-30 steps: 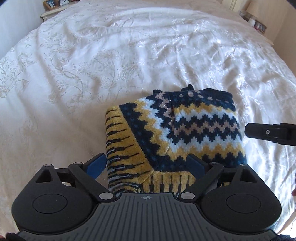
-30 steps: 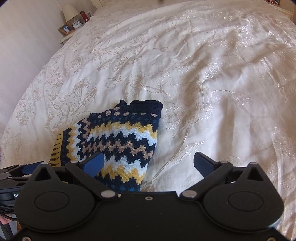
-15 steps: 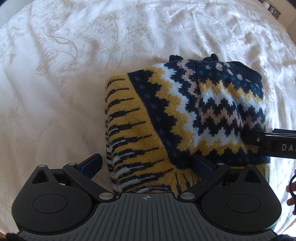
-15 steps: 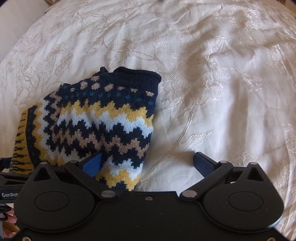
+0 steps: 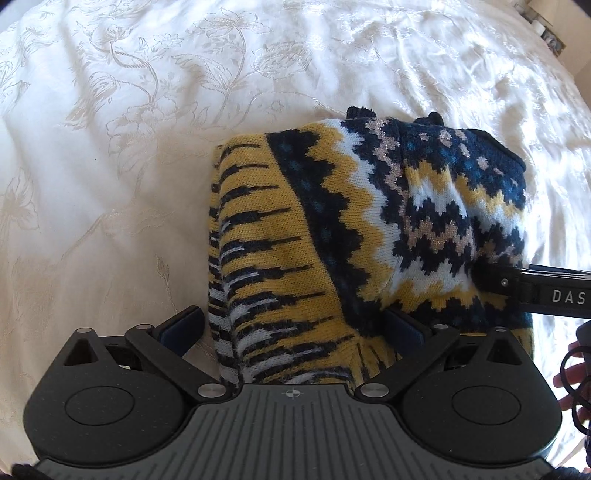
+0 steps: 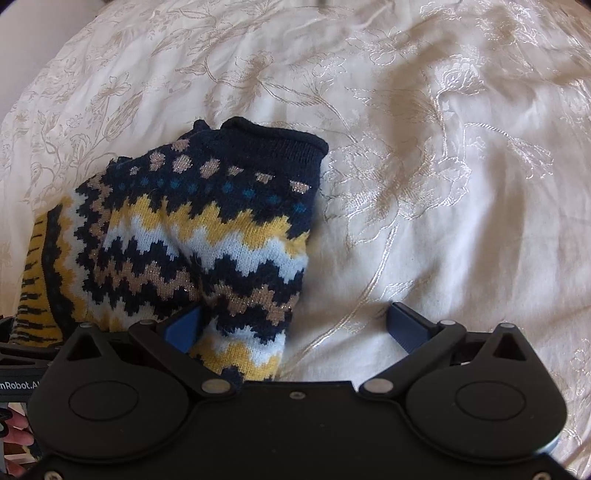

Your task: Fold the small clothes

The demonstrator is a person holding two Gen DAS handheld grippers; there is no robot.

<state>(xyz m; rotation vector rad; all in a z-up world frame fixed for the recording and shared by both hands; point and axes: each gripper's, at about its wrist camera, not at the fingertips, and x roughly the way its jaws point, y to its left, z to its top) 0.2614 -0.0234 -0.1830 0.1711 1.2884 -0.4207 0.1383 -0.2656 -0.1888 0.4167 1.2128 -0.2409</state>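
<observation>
A small knitted sweater [image 5: 332, 236] with navy, yellow, white and tan zigzags lies folded on the white bedspread [image 5: 110, 184]. It also shows in the right wrist view [image 6: 192, 240]. My left gripper [image 5: 291, 325] is open, low over the sweater's near yellow-striped edge, with cloth between its fingers. My right gripper [image 6: 295, 325] is open over the sweater's near right corner, its left finger [image 6: 183, 326] on the knit and its right finger [image 6: 404, 325] over bare bedspread. The right gripper's finger also reaches onto the sweater from the right in the left wrist view [image 5: 532, 291].
The embroidered white bedspread [image 6: 443, 166] spreads wide on all sides of the sweater. Small items stand at the far top right corner [image 5: 550, 33]. A hand shows at the right edge [image 5: 572, 380].
Both grippers have moved down and forward onto the sweater. The right gripper's finger, earlier beside the sweater, now rests on its right part. The sweater has not shifted.
</observation>
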